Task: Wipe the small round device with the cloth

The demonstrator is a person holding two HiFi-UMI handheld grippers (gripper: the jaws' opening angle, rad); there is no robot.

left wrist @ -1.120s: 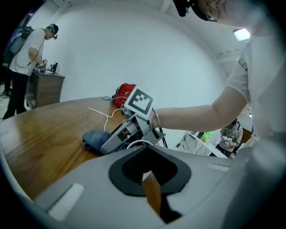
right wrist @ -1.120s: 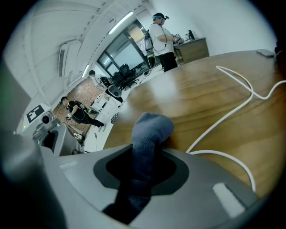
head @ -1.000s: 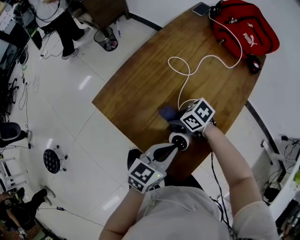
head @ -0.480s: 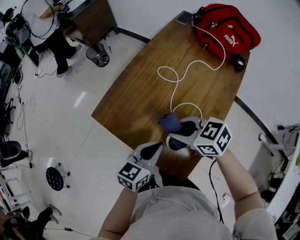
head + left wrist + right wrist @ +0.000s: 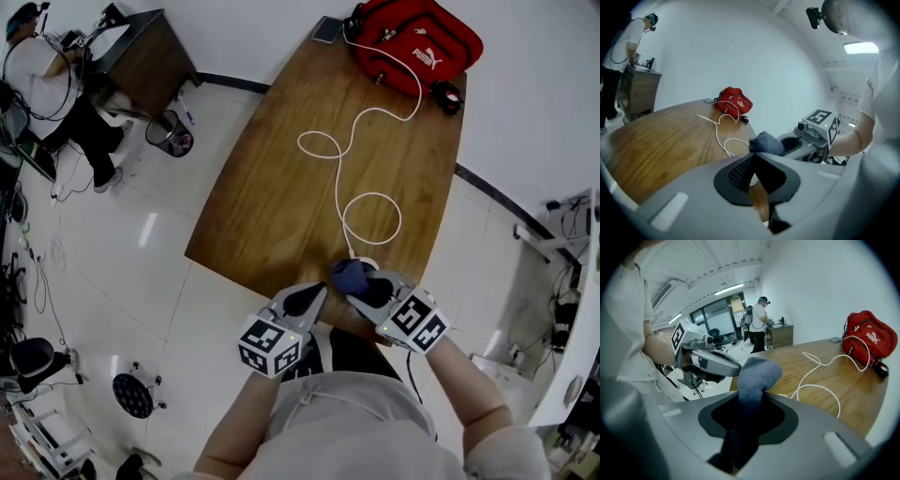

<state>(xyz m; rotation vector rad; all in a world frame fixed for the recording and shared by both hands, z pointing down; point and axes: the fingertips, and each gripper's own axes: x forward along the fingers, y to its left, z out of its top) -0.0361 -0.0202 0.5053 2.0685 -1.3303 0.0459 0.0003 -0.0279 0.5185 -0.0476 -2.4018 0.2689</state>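
Wooden surface (image 5: pixel 281 178): red bag (image 5: pixel 412 42) at far edge. Your left gripper (image 5: pixel 317 292) is closed and empty above the near edge. Your right gripper (image 5: pixel 366 286) clamps the blue cloth (image 5: pixel 348 276). The small round device (image 5: pixel 367 263) lies near that edge, mostly hidden by the cloth.

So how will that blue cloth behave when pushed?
Probably floppy: the cloth bunches into a soft lump beyond the shut right gripper. Its fuzzy surface suggests it would drag and grip rather than slip.

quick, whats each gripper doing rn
left gripper: closed, nothing held
right gripper: closed on the cloth
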